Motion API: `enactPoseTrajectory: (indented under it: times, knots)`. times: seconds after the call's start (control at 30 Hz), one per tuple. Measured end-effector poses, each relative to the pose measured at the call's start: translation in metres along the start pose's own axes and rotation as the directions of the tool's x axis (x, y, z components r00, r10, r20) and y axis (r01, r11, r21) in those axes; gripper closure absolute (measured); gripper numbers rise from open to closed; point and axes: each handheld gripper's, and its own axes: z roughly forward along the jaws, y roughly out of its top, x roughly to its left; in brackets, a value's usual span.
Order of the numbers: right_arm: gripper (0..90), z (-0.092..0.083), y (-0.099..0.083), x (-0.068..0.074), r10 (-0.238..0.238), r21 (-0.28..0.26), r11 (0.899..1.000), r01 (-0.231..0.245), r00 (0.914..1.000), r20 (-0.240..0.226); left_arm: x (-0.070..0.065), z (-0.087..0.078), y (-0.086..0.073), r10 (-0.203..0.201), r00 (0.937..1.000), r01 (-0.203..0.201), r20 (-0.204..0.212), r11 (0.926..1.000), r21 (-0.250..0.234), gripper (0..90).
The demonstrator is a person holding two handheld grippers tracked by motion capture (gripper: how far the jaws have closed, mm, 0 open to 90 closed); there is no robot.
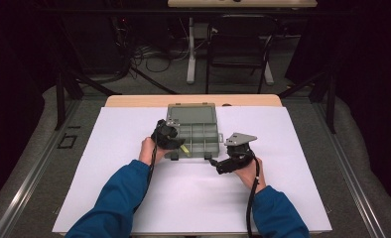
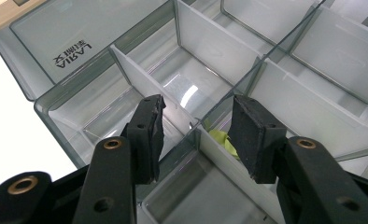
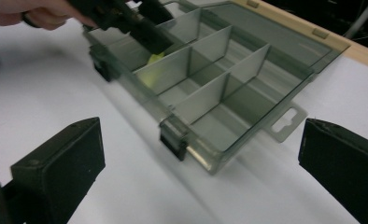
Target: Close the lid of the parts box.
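Box (image 1: 198, 133) of smoky clear plastic, lid open, dividers inside; left tool (image 2: 196, 128) half-open, empty; right tool (image 3: 201, 158) wide, empty.

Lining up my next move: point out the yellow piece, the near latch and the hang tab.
yellow piece (image 2: 222, 139), left gripper view, its visible edge.
near latch (image 3: 173, 140), right gripper view, its black face.
hang tab (image 3: 287, 122), right gripper view, beside its slot.

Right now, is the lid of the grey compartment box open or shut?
Open. The lid lies folded back flat behind the box, so the dividers and compartments stand uncovered.
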Motion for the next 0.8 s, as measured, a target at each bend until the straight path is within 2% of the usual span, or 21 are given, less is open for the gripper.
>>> enactPoseTrajectory:
  times: [0.1, 0.2, 0.37, 0.5, 0.53, 0.8]
  knots:
    - [0.0, 0.006, 0.003, -0.008, 0.011, 0.003, 1.000, -0.011, 0.9999, 0.001, 0.000, 0.000, 0.000, 0.001, 1.0000, -0.001, 0.000, 1.0000, 0.000, 54.4]
    - [0.0, 0.011, 0.006, -0.014, 0.013, 0.000, 1.000, -0.013, 0.9995, 0.028, 0.000, 0.000, 0.000, 0.002, 1.0000, -0.002, 0.001, 1.0000, 0.001, 54.4]
    - [0.0, 0.019, 0.009, -0.023, 0.040, 0.006, 0.999, -0.040, 0.9988, 0.029, 0.000, 0.000, 0.000, 0.002, 1.0000, -0.002, 0.002, 1.0000, 0.000, 54.5]
    - [0.0, 0.023, 0.012, -0.026, 0.022, 0.004, 1.000, -0.022, 0.9977, 0.064, 0.000, 0.000, 0.000, 0.001, 1.0000, -0.001, 0.004, 1.0000, -0.002, 54.4]
    - [0.0, 0.025, 0.013, -0.028, 0.025, 0.014, 1.000, -0.026, 0.9984, 0.050, 0.000, 0.000, 0.000, -0.001, 1.0000, 0.001, 0.005, 1.0000, -0.003, 54.4]
    - [0.0, 0.033, 0.025, -0.044, 0.022, 0.016, 1.000, -0.023, 0.9974, 0.069, 0.001, 0.000, 0.000, 0.003, 1.0000, -0.003, 0.007, 1.0000, -0.003, 54.5]
